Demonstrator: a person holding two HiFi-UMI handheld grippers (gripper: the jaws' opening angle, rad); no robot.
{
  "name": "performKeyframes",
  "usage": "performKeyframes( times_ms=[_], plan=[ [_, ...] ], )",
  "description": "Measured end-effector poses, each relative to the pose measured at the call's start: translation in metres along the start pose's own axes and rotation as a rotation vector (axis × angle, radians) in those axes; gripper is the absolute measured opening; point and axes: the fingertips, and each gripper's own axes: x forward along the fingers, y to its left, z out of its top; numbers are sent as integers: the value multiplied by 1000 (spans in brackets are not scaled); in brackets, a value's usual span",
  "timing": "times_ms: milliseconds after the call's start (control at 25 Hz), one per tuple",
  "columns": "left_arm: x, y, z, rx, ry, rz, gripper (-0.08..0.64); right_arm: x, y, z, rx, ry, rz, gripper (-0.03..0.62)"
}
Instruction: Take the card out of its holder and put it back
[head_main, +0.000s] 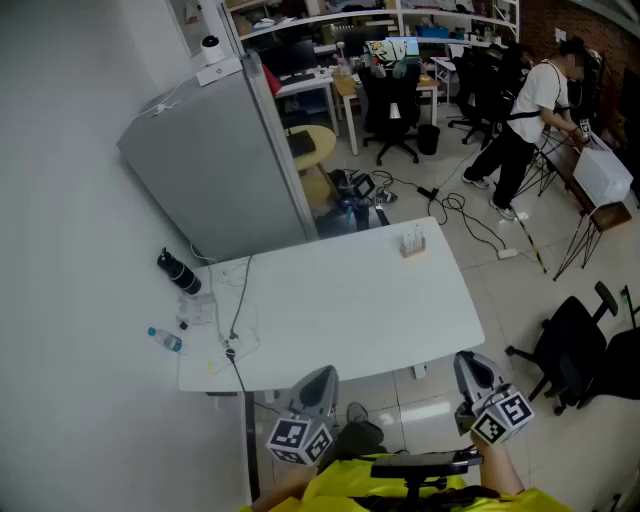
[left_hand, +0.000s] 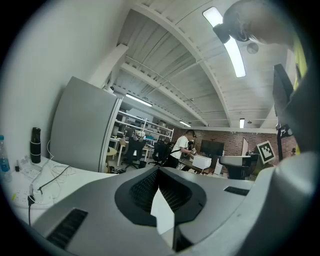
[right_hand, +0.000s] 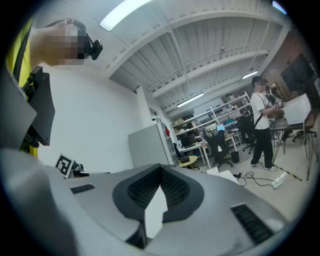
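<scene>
A small wooden card holder (head_main: 413, 243) stands near the far right edge of the white table (head_main: 340, 310), with a pale card upright in it. Both grippers are held close to the person's body, below the table's front edge and far from the holder. The left gripper (head_main: 321, 377) is shut with nothing in it; in the left gripper view (left_hand: 159, 171) its jaws meet at the tips. The right gripper (head_main: 468, 363) is shut and empty as well, and its jaws are closed together in the right gripper view (right_hand: 161, 168). The holder shows in neither gripper view.
A black bottle (head_main: 178, 271), a small water bottle (head_main: 165, 340) and loose cables (head_main: 235, 320) lie at the table's left end. A grey cabinet (head_main: 225, 160) stands behind the table. A black office chair (head_main: 570, 345) stands to the right, and a person (head_main: 520, 120) works far back.
</scene>
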Motion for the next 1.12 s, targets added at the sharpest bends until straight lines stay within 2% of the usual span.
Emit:
performKeyframes(
  times_ms=[240, 440, 560, 720, 920, 1040, 1120],
  plan=[
    [51, 49, 41, -4, -19, -5, 3, 77, -10, 38, -20, -18, 11, 6],
    [90, 67, 63, 69, -30, -92, 3, 124, -28, 53, -42, -42, -27, 5],
    [110, 78, 63, 82, 0, -99, 3, 139, -40, 53, -25, -48, -59, 6],
    [135, 79, 59, 82, 4, -68, 3, 145, -63, 56, -66, -30, -70, 6],
    [183, 60, 48, 67, 2, -32, 3, 159, -124, 67, -86, -26, -44, 6],
    [221, 49, 45, 79, 5, 21, 3, 178, -173, 76, -97, -9, 14, 6],
    [245, 45, 43, 64, 5, 92, 3, 195, -204, 79, -113, 27, 88, 43]
  ],
)
